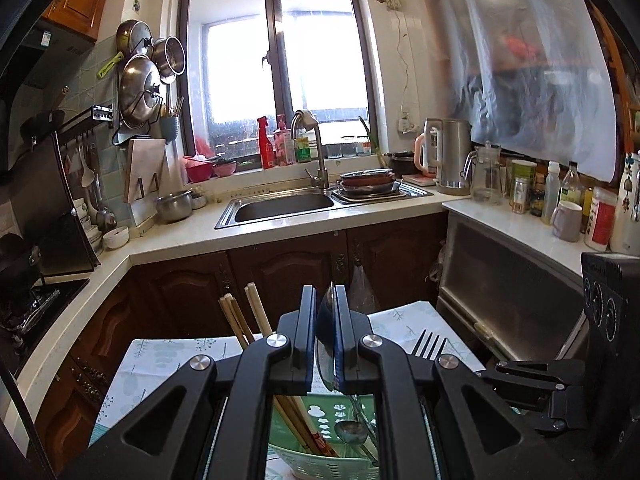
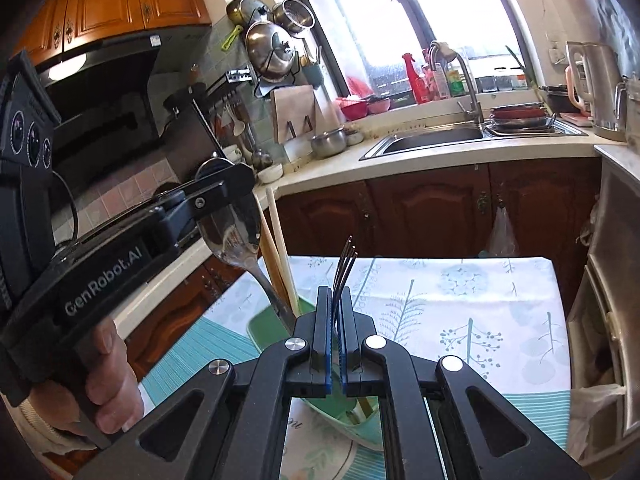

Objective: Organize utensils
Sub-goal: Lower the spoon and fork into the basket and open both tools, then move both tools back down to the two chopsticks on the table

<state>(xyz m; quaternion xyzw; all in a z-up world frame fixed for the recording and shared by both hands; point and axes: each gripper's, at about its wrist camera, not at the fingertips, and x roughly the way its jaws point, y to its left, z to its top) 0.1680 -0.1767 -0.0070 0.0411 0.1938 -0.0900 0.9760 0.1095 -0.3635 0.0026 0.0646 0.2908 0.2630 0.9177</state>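
My left gripper is shut on the bowl of a steel spoon, which stands edge-on between the pads with its handle running down. In the right wrist view that spoon hangs over the green basket, beside upright wooden chopsticks. My right gripper is shut on a dark fork, tines up. The basket below holds chopsticks and a ladle. The fork's tines show to the right of the left fingers. A hand grips the left tool.
The basket sits on a table with a leaf-patterned cloth. Brown cabinet doors stand close behind it, below a counter with a sink. A stove is at the left, and a steel cabinet with jars and a mug on top at the right.
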